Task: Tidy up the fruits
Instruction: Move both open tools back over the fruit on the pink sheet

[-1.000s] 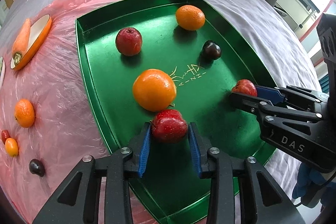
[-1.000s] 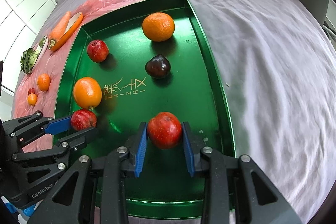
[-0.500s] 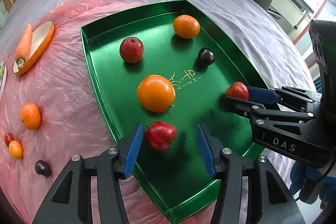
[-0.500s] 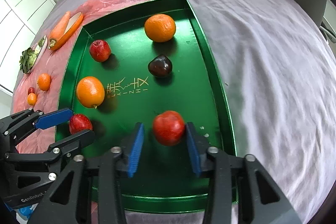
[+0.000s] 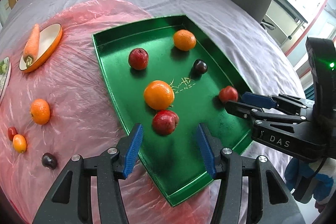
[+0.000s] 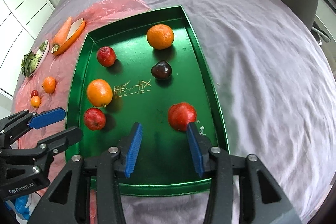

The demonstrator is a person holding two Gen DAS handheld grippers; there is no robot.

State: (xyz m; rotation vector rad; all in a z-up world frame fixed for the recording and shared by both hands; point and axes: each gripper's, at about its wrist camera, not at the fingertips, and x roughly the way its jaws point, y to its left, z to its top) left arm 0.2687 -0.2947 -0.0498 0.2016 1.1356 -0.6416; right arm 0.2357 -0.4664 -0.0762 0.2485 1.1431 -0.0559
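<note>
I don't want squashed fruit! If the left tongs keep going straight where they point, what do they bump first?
Probably the red apple lying on the green tray, just ahead of the open left tongs. Depth is hard to judge, so they might meet the tray floor instead.

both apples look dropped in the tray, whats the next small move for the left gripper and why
Probably lift the left gripper clear and swing it toward the small orange tangerine on the pink plastic sheet. Its jaws have just opened, and the red apple sits free in the shiny green metal tray, beside the large orange. Several fruits lie outside the tray.
</note>
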